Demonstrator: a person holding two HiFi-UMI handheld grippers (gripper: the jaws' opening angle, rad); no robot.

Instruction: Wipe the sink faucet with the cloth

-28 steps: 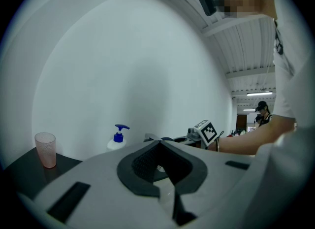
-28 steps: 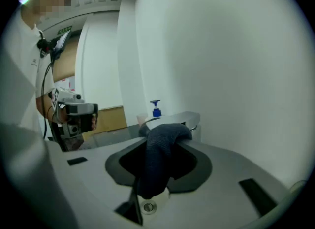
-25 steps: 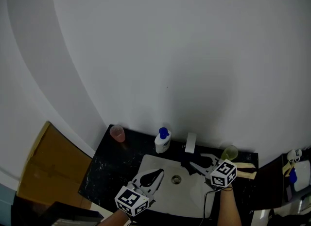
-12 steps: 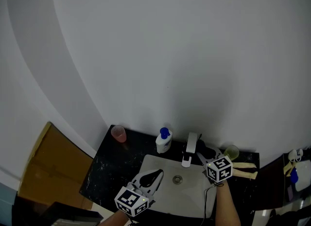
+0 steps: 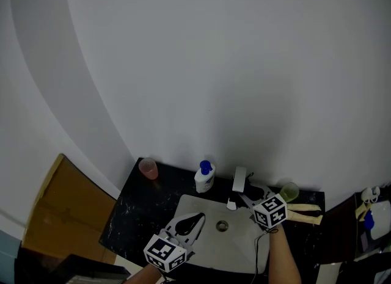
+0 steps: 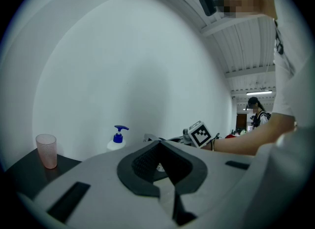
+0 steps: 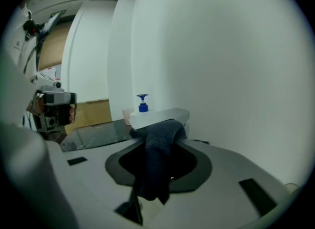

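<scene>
The white faucet (image 5: 239, 180) stands at the back of the white sink (image 5: 201, 249). My right gripper (image 5: 245, 195) sits just right of the faucet's spout and is shut on a dark cloth (image 7: 156, 161). In the right gripper view the cloth bunches at the jaw tips and hangs down between them, with its top against the faucet (image 7: 161, 116). My left gripper (image 5: 194, 220) hovers over the sink's front left. Its jaws are shut with nothing between them, and their tips (image 6: 159, 144) meet in the left gripper view.
A blue-pump soap bottle (image 5: 204, 177) stands left of the faucet on the black counter (image 5: 137, 206). A pink cup (image 5: 148, 168) sits at the counter's back left and a greenish cup (image 5: 289, 191) at the back right. A cardboard box (image 5: 61, 212) stands to the left.
My right gripper has moved left and a little down with the cloth, closing in on the faucet's spout. The left gripper has stayed where it was.
</scene>
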